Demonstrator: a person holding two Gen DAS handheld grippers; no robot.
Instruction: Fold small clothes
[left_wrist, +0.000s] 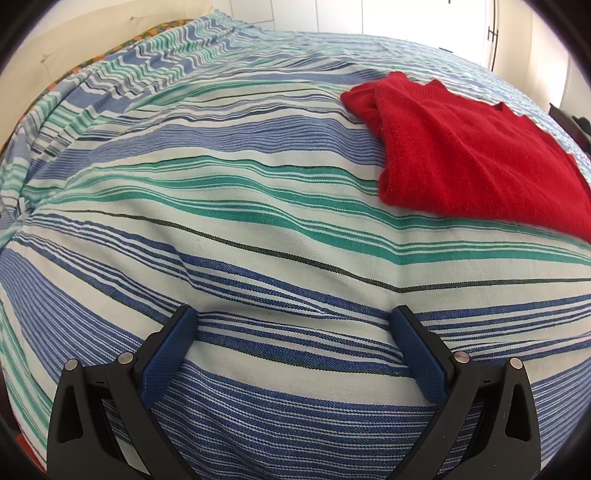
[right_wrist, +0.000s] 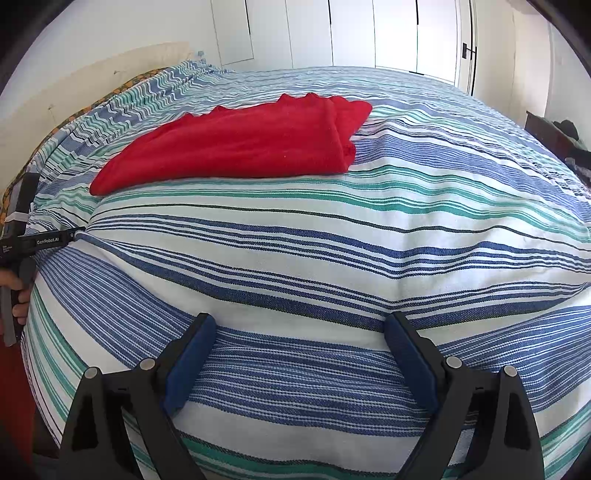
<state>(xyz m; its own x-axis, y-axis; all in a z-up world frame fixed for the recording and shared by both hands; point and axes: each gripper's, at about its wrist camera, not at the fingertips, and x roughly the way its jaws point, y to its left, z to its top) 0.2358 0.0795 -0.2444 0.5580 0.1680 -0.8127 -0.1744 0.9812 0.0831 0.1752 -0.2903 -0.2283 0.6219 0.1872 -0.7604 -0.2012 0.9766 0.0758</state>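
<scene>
Well beyond both open jaws, red sweater (left_wrist: 480, 158)

The red garment (left_wrist: 480, 147) is cut off by the right edge in the left wrist view. In the right wrist view, the left gripper (right_wrist: 44, 240) is cropped at the left edge, its fingertips unseen. The dark items (right_wrist: 565, 136) at far right cannot be identified.

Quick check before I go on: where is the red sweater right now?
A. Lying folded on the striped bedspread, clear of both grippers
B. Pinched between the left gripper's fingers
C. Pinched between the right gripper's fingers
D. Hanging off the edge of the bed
A: the red sweater lies folded on the striped bedspread, well ahead of the open right gripper and open left gripper, with nothing between their fingers.
</scene>
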